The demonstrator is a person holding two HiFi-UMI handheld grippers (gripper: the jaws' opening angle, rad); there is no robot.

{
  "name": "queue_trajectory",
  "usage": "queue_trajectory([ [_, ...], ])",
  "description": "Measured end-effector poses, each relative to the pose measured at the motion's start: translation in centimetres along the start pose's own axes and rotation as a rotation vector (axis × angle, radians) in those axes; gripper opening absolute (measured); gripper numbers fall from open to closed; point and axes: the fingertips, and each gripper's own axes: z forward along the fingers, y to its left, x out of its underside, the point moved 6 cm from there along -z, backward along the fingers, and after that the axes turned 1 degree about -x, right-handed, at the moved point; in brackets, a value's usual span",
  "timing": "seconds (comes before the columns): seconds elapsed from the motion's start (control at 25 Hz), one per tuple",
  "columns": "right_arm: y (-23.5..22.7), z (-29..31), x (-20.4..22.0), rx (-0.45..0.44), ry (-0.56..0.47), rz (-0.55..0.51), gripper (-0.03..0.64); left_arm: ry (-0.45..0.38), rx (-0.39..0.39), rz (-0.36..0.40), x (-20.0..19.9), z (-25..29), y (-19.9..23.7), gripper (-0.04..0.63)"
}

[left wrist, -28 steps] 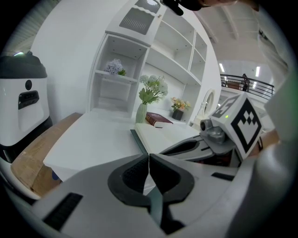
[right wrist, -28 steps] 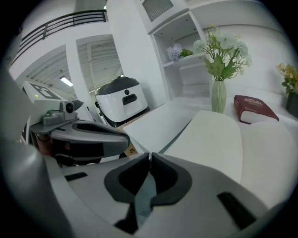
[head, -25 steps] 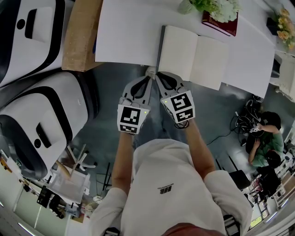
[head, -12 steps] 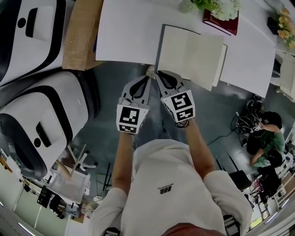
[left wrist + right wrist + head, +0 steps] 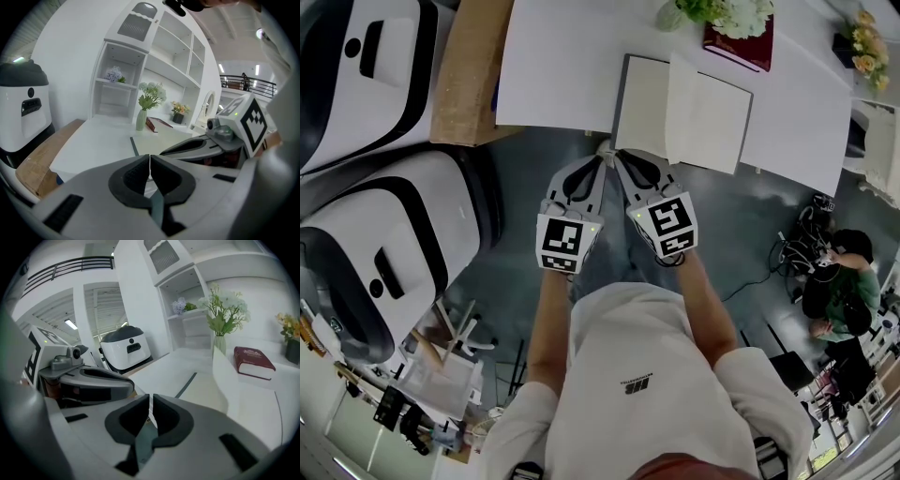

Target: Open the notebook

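Looking down in the head view, the notebook (image 5: pixel 694 112) is lying open on the white desk (image 5: pixel 562 66), close to its near edge and right of the middle, with one page (image 5: pixel 680 105) standing up from the spread. A red book (image 5: pixel 739 47) and a vase of flowers (image 5: pixel 712 9) are sitting behind it towards the far edge, and a cardboard box (image 5: pixel 464 70) is overhanging the left edge. The left gripper (image 5: pixel 598 155) and right gripper (image 5: pixel 619 157) are hanging side by side just off the near edge, tips almost touching each other, apart from the notebook.

Through the left gripper view, the left gripper (image 5: pixel 150 161) is showing its jaws pressed together with nothing between them. Beyond them the notebook (image 5: pixel 154 140) is lying flat by the near edge, the vase (image 5: pixel 141 119) and red book (image 5: pixel 157 124) are standing behind it, and the right gripper (image 5: pixel 187 146) is reaching in from the right.

Through the right gripper view, the right gripper (image 5: pixel 151 408) is likewise closed and holding nothing. The notebook (image 5: pixel 201 390) is lying ahead of it, its raised page (image 5: pixel 220 380) curving upright, with the red book (image 5: pixel 253 363) beyond and the left gripper (image 5: pixel 93 380) alongside.
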Motion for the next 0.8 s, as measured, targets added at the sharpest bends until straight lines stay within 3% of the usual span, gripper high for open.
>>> queue_trajectory([
  [0.4,0.5,-4.2,-2.8,0.037,-0.102,-0.037,0.008,-0.028,-0.002,0.024,-1.7,-1.6,-1.7,0.0],
  [0.8,-0.5,-7.6,-3.5,0.091,-0.122,-0.062,0.008,-0.054,0.015,0.058,-3.8,-2.5,-3.5,0.0],
])
